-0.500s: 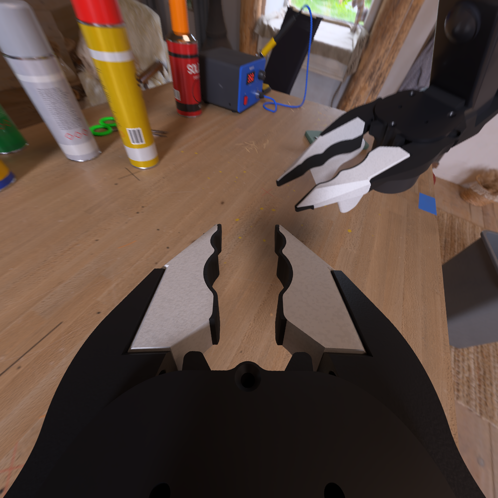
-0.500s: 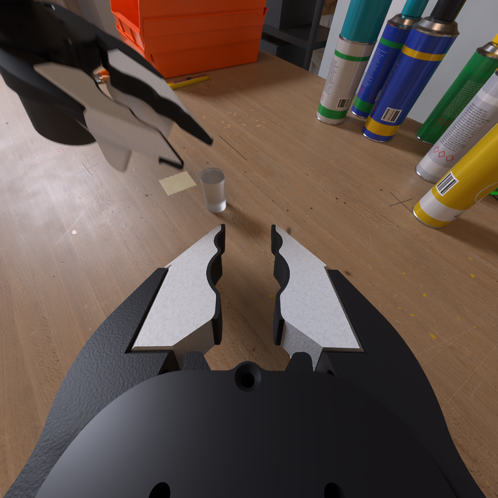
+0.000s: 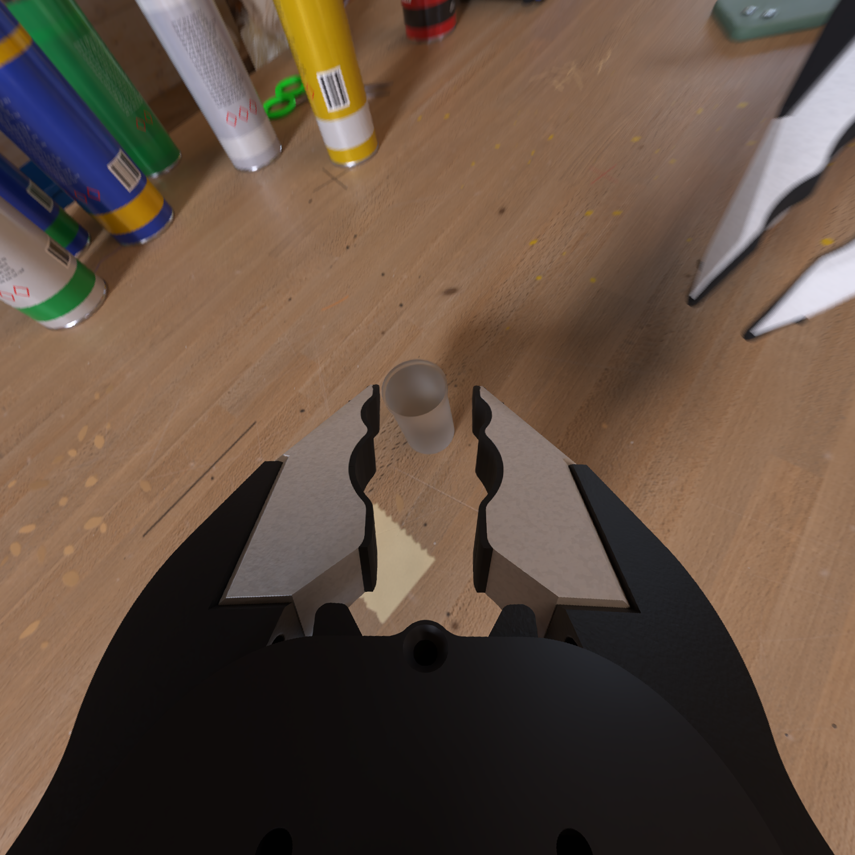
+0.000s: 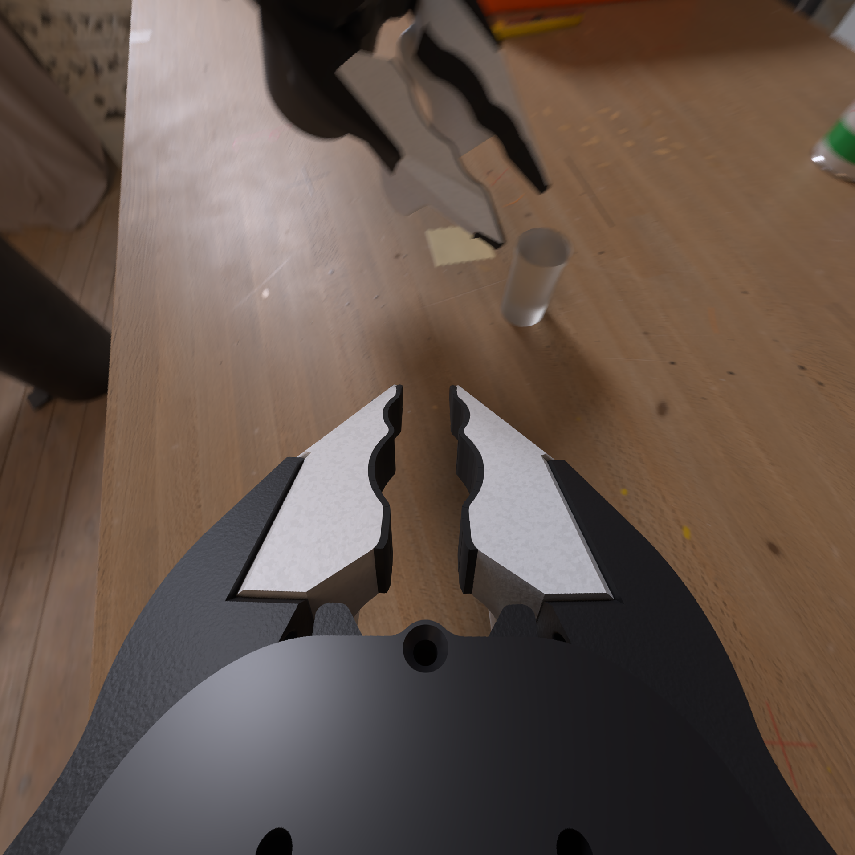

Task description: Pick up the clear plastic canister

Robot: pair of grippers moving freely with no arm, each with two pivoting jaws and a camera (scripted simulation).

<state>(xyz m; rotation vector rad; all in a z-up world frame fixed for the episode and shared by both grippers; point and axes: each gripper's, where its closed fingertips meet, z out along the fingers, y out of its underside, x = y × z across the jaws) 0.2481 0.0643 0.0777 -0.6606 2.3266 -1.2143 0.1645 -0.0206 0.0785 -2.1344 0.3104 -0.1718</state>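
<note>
The clear plastic canister [image 3: 418, 407] stands upright on the wooden table [image 3: 601, 462]. My left gripper [image 3: 425, 391] is open, tilted down over it. The canister sits between the two fingertips, close to the left fingertip [image 3: 370, 407], and is not clamped. In the right wrist view the canister [image 4: 534, 277] stands ahead and to the right, with the left gripper [image 4: 518, 215] reaching down to it from behind. My right gripper [image 4: 426, 388] is empty, its jaws a narrow gap apart, a short way from the canister. It shows in the left wrist view [image 3: 721, 319] at the right edge.
Several spray cans stand at the back left: blue [image 3: 69, 139], white [image 3: 217, 83], yellow [image 3: 333, 78]. Green scissors [image 3: 282, 97] lie between them. A pale yellow paper scrap [image 3: 398, 569] lies under my left gripper. The table's edge [image 4: 120, 277] runs along the left of the right wrist view.
My left gripper has swung left and tipped down, so the canister now sits between its fingertips. My right gripper has turned left and its jaws have narrowed.
</note>
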